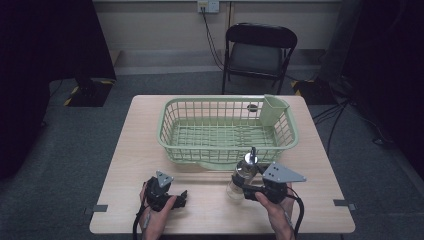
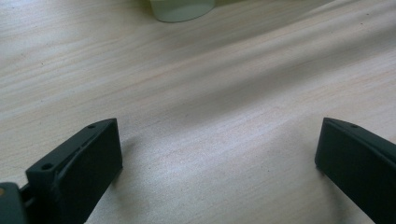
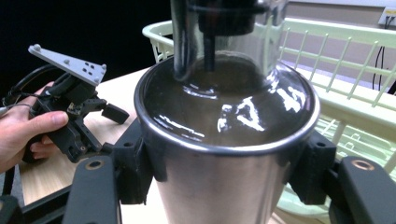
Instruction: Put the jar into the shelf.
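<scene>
Wooden tabletop (image 1: 125, 165) at lower centre carries a steel bottle (image 1: 241, 176) clenched by the right hand-held gripper (image 1: 244, 189), left hand-held gripper (image 1: 183, 197) released; next, likely lifting it into the basket (image 1: 170, 134).

A light wooden table (image 1: 145, 130) stands on a grey carpeted floor (image 1: 60, 165), with small grey tape tabs at its near corners. Beyond it a black folding chair (image 1: 259, 52) faces the table, set against a pale wall (image 1: 155, 25). A wall socket (image 1: 208, 6) sits high on that wall, and a dark cable hangs down from it. Dark shapes close in both sides of the room, and yellow-black striped tape marks the floor near them. The light is dim and even.
</scene>
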Available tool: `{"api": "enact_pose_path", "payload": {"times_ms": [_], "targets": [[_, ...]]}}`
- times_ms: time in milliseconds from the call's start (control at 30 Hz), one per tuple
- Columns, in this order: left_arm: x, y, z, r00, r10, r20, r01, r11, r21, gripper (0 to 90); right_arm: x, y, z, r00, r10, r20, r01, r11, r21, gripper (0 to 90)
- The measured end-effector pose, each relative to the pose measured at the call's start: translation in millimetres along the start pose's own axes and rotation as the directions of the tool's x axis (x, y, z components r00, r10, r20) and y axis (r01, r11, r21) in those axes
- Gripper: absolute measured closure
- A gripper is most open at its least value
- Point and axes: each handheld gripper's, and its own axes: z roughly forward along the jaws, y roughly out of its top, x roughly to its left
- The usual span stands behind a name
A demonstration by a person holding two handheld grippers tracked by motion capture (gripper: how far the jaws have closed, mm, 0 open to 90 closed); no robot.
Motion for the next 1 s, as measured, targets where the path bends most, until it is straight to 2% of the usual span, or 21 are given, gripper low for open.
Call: {"api": "enact_pose_path", "payload": {"times_ms": [400,833,1000], "targets": [[0.0,0.0,0.0,1.0000,0.000,0.000,0.000,1.0000,0.000,0.3,-6.3,12.3,-11.9,0.9998,0.009,-0.016,-0.010,0.998,-0.067,35.1],[0.0,0.0,0.0,1.0000,0.000,0.000,0.000,1.0000,-0.001,0.3,-8.6,38.9,-13.3,0.9988,-0.026,-0.041,0.021,0.993,-0.118,35.1],[0.0,0.0,0.0,1.0000,0.000,0.000,0.000,1.0000,0.000,0.3,-8.8,51.6,-10.7,0.9979,-0.044,-0.047,0.038,0.992,-0.123,35.0]]}}
